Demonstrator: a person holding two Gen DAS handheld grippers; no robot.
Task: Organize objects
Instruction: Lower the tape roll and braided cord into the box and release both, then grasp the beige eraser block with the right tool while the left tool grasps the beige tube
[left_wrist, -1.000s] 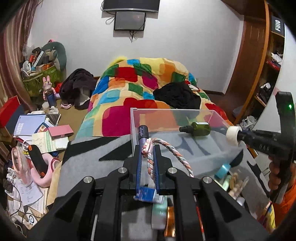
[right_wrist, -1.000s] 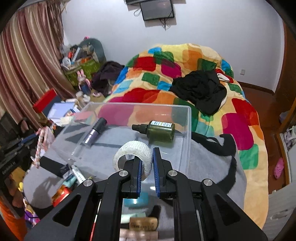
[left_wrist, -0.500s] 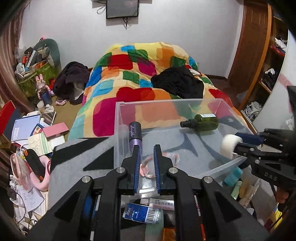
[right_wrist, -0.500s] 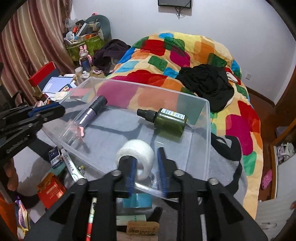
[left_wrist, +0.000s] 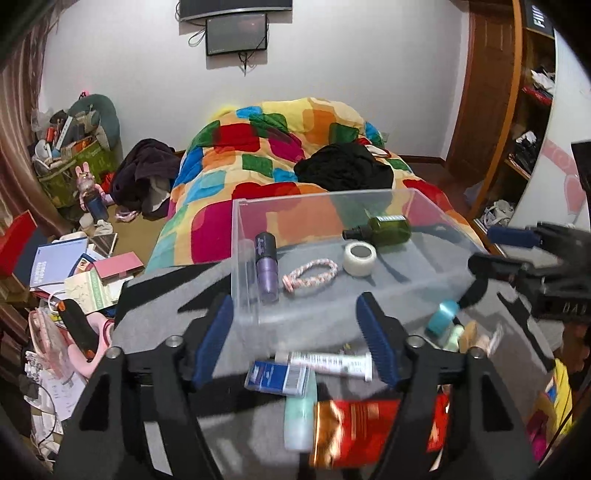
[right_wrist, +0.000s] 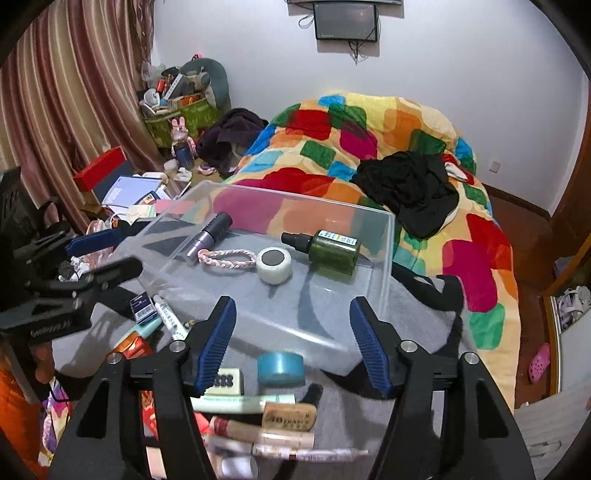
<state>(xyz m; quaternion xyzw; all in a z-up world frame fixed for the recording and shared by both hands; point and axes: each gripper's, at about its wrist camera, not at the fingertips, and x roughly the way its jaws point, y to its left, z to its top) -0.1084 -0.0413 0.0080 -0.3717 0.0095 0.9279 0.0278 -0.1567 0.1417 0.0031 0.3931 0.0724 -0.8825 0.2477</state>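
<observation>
Now both tools' jaws just spread, empty; rope (left_wrist: 309, 272), tape roll (right_wrist: 274, 265) beyond in clear bin (right_wrist: 388, 258).

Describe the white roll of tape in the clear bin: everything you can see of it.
The white roll of tape is a short, thick ring, off-white and slightly matte, with a dark hollow core. It lies flat, its hole facing up, on the floor of the clear bin. The braided rope loop ends right at its side; whether they touch is unclear. The green bottle lies close behind, apart from it. Neither gripper holds it.
</observation>
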